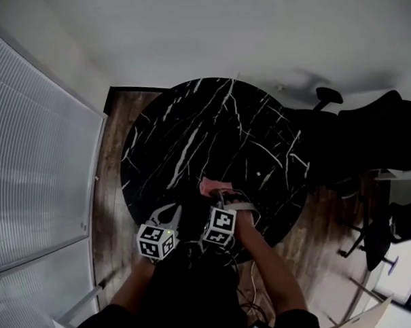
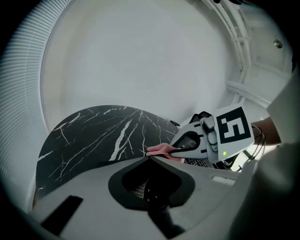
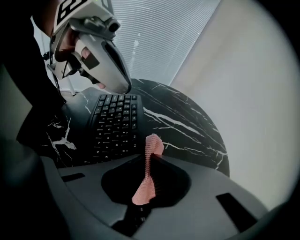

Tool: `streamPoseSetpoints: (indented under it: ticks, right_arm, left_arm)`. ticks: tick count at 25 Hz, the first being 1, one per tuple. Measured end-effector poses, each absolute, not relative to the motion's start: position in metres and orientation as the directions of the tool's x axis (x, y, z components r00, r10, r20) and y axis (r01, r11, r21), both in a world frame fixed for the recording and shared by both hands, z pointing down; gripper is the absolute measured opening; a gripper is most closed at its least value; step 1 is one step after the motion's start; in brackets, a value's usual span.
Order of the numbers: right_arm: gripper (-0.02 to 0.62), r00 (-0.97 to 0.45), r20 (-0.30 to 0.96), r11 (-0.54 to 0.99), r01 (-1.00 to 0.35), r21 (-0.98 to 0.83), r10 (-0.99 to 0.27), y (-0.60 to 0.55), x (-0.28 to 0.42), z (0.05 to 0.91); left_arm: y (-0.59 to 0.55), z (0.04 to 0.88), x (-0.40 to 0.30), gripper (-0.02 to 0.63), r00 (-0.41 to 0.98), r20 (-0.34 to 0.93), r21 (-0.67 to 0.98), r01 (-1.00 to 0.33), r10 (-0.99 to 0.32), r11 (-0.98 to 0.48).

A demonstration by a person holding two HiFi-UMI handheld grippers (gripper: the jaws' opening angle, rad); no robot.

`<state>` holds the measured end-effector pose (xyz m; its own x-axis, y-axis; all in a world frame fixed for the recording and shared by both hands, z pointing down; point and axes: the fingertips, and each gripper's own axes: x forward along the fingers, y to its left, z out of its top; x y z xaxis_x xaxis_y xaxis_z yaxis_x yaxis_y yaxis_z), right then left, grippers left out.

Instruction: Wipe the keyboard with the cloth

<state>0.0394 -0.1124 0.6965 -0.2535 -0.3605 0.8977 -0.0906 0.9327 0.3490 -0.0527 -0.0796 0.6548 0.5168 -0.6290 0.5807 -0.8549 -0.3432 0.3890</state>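
A black keyboard (image 3: 115,125) lies on the round black marble table (image 1: 210,126), near its front edge. My right gripper (image 3: 151,157) is shut on a pink cloth (image 3: 149,164), which sticks up between the jaws just right of the keyboard. From the head view the cloth (image 1: 210,187) shows just beyond the right gripper (image 1: 227,198). My left gripper (image 2: 149,157) has its jaws together with nothing in them; it hovers over the keyboard's near left end (image 3: 101,61). The left gripper view catches the right gripper (image 2: 206,140) and the cloth (image 2: 161,150).
Black office chairs (image 1: 367,139) stand to the right of the table. Slatted window blinds (image 1: 36,167) run along the left. Wood floor (image 1: 108,198) surrounds the table, and cables (image 1: 248,287) hang near the person's arms.
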Motion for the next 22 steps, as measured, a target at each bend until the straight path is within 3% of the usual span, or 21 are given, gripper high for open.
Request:
streamPoseSetpoints:
  ticks: [9,22]
  right_arm:
    - [0.014,-0.296,0.916,0.960,-0.145,0.238,-0.272,-0.097,0.032,0.722]
    - [0.014,-0.319,0.929,0.981,-0.110,0.160,-0.187,-0.057,0.022,0.728]
  left_arm:
    - [-0.062,0.672,-0.057,0.000,0.472,0.633,0.365,-0.881,-0.614,-0.300]
    - [-0.043,0.675,-0.057,0.000,0.473,0.644,0.354,-0.881,-0.601,-0.313]
